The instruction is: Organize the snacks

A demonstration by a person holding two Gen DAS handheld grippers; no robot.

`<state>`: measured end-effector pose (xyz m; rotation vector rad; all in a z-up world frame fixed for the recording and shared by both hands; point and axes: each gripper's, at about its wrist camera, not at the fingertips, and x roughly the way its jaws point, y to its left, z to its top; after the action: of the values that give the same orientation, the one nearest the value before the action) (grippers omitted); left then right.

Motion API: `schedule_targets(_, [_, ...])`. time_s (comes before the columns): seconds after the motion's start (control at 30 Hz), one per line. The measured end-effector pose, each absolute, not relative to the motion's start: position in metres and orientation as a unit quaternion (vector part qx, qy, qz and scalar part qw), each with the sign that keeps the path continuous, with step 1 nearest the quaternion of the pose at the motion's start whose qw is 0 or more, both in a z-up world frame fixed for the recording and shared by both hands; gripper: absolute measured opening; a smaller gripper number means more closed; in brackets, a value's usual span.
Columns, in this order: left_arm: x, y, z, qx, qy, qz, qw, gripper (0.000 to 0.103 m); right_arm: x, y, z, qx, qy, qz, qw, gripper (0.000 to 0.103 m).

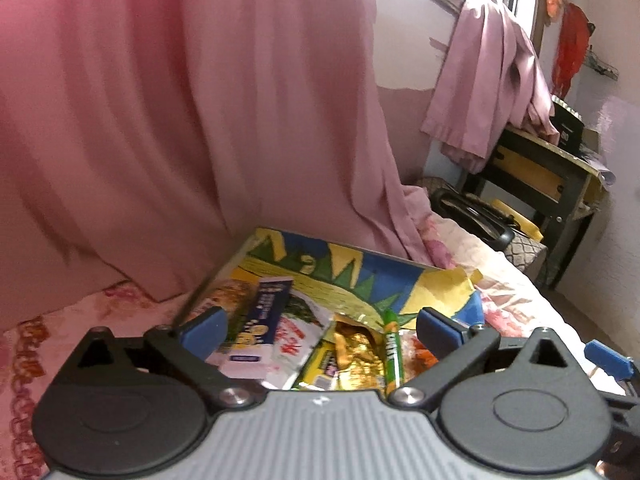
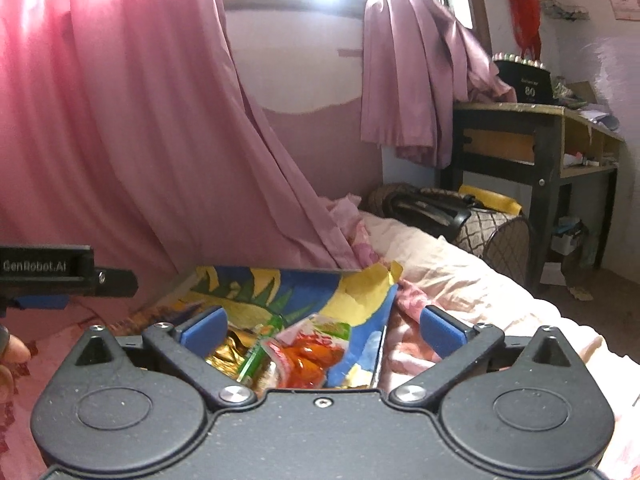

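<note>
Snacks lie in a colourful box point(image 1: 320, 264) on my bed point(image 2: 480, 280), near the pink curtain point(image 1: 160, 120). My left gripper point(image 1: 320, 330) is wide open and holds nothing. My right gripper point(image 2: 322, 326) is wide open too, with nothing in it. Both hang above the box and touch no snack.

From my left gripper's camera I see the left side of the box. A dark blue packet point(image 1: 266, 312) lies there on a white and red packet point(image 1: 296, 336). A gold wrapper point(image 1: 356, 352) and a thin green stick point(image 1: 393, 352) lie toward the right side.

From my right gripper's camera I see the box's right corner, where an orange and red packet point(image 2: 308, 356) lies. The blue packet does not show here. The gold wrapper point(image 2: 226, 350) and green stick point(image 2: 256, 360) do. A desk point(image 2: 532, 120) stands past the bed's far end. At the left edge is part of my other gripper point(image 2: 60, 272), with fingers point(image 2: 16, 350) below it.
</note>
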<state>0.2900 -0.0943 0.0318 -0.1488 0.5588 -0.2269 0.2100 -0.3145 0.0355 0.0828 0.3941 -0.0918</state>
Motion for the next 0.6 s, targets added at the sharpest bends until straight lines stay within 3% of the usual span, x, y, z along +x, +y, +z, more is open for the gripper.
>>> schedule_targets(0.6, [0.257, -0.077, 0.041, -0.053, 0.274, -0.077, 0.957, 0.103, 0.186, -0.304, 0.048, 0.044, 0.163, -0.043, 0.985, 0.102])
